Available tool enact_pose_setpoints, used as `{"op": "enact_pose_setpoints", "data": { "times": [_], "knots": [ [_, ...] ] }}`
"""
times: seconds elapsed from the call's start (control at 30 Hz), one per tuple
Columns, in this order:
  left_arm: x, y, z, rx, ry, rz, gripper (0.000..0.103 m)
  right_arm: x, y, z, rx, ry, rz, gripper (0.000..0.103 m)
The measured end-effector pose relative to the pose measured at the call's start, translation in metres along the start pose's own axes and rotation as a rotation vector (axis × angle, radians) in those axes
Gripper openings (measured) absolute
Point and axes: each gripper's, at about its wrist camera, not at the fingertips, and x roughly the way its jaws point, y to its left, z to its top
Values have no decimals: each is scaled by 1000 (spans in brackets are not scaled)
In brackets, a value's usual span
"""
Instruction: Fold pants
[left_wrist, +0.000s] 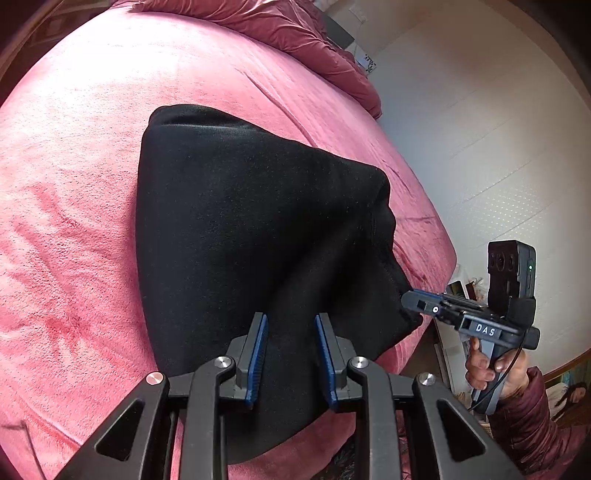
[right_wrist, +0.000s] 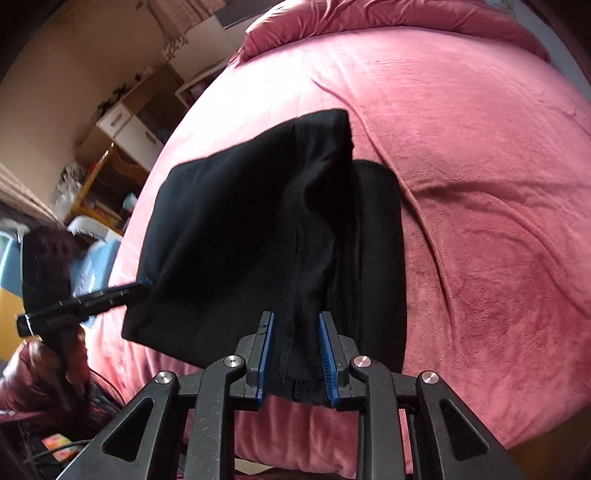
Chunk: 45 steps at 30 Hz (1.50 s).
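Left claw (left_wrist: 290, 354) and right claw (right_wrist: 297, 356) both angle downward (each clamped on cloth).

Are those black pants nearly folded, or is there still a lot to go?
Well along: the black pants already lie doubled into a short stack on the pink bed. In hand: the left claw and right claw each pinch the near edge. Left: laying it flat and letting go.

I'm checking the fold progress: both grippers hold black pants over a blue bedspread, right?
Not quite: the bedspread is pink, not blue, as both wrist views show. The rest holds: the left gripper and right gripper each hold the black pants.
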Motion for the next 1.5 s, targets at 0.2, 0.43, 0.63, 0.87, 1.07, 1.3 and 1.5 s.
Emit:
{"op": "enact_pose_setpoints", "data": {
  "times": [0.2,0.43,0.63,0.87,1.07,1.3,1.5],
  "knots": [
    [-10,-7,-1,14,-18,10,30,-13,1,-8,-16,-12,-22,4],
    [-9,-14,-9,59,0,79,30,-8,-9,-40,25,25,-89,3],
    [3,-23,-14,108,8,134,30,1,-20,-45,79,31,-67,3],
    [-7,-30,-10,105,-32,148,35,-27,-20,-24,73,-37,-51,16],
    [-24,-33,4,105,-100,221,44,-32,-22,16,135,-143,-50,51],
    [-29,-29,27,81,-150,368,54,-4,-31,58,224,-164,-82,58],
    [-23,-26,32,114,-167,443,65,18,-25,65,181,-136,-105,24]
  ]
}}
